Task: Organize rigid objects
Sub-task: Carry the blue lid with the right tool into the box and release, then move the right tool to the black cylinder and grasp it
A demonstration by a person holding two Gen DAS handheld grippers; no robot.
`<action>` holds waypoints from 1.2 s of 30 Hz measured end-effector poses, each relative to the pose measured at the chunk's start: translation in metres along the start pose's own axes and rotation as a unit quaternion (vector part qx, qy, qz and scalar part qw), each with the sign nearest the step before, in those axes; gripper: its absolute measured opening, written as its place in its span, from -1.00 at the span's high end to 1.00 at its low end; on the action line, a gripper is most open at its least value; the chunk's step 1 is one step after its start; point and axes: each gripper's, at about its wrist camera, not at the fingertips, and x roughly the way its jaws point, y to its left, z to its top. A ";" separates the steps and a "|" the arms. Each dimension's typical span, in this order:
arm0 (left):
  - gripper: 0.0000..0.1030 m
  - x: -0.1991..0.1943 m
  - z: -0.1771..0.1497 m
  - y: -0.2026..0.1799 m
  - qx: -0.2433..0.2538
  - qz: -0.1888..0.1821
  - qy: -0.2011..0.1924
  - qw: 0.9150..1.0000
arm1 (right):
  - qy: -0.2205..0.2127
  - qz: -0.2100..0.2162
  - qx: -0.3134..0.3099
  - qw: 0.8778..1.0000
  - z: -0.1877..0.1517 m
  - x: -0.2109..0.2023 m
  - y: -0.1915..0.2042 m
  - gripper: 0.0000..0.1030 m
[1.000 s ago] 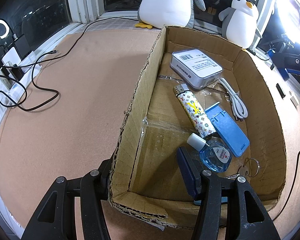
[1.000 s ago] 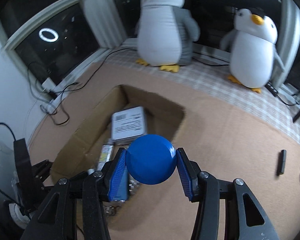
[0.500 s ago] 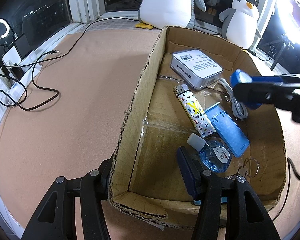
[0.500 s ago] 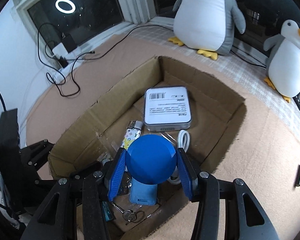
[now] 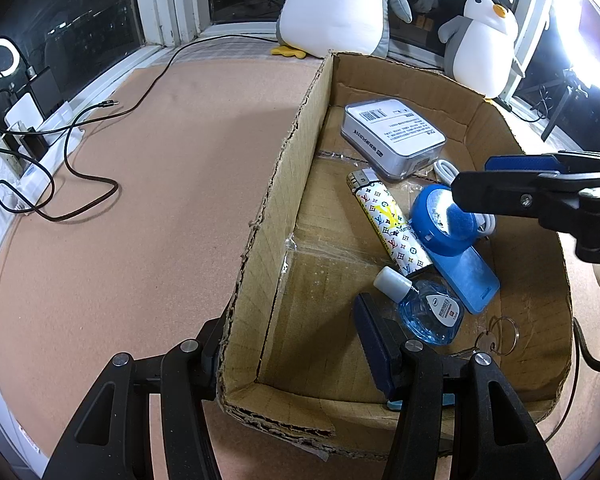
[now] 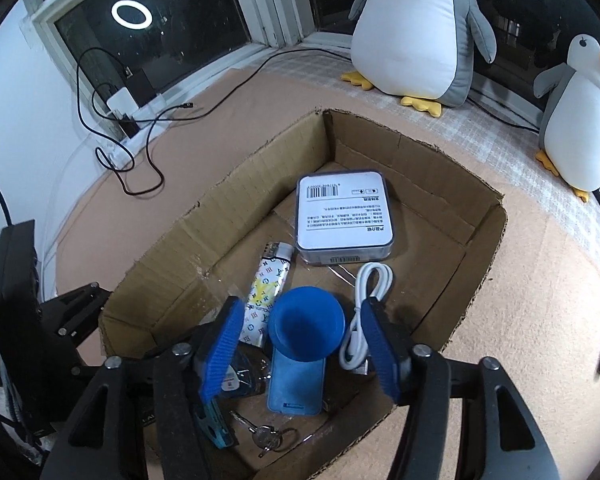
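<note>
Both grippers hang at the cardboard box (image 6: pixel 480 240): the right gripper (image 6: pixel 300 340) has its jaws spread, with the blue round cap (image 6: pixel 306 328) lying loose between them on the blue flat case (image 6: pixel 296 384). Straddling the box's near corner, the left gripper (image 5: pixel 296 352) is also spread, holding nothing. Beyond lie a patterned lighter (image 6: pixel 266 284), a white cable (image 6: pixel 370 296) and a white boxed pack (image 6: pixel 342 216) by the far wall.

left claw (image 5: pixel 296 356): bottom centre, fingers straddling cardboard box (image 5: pixel 284 200) near wall | blue round lid (image 5: pixel 440 220): right of centre, atop blue case (image 5: pixel 472 276) | right claw (image 5: pixel 476 184): right edge, spread
</note>
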 end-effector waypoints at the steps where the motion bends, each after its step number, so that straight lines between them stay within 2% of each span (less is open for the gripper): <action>1: -0.13 0.000 0.000 0.000 0.000 0.000 0.000 1.000 | -0.002 0.000 0.001 1.000 0.000 -0.001 0.000 -0.13; 10: -0.13 0.000 0.000 0.000 0.000 0.000 0.000 1.000 | -0.012 0.006 0.011 1.000 0.001 -0.007 -0.002 -0.19; 15: -0.13 0.000 0.000 0.001 0.001 0.000 0.000 1.000 | -0.023 0.012 0.025 0.999 0.000 -0.018 -0.011 -0.30; 22: -0.13 0.000 0.001 0.001 0.002 0.002 -0.001 1.000 | -0.044 0.012 0.057 0.997 -0.006 -0.037 -0.035 -0.33; 27: -0.13 0.000 0.000 0.000 0.003 0.003 -0.001 1.000 | -0.065 -0.011 0.098 0.993 -0.018 -0.060 -0.069 -0.33; 31: -0.13 0.001 0.001 -0.001 0.004 0.004 -0.001 1.000 | -0.078 -0.048 0.135 0.987 -0.032 -0.076 -0.107 -0.33; 36: -0.13 0.001 0.001 -0.001 0.005 0.006 -0.001 1.000 | -0.073 -0.103 0.190 0.974 -0.054 -0.091 -0.163 -0.33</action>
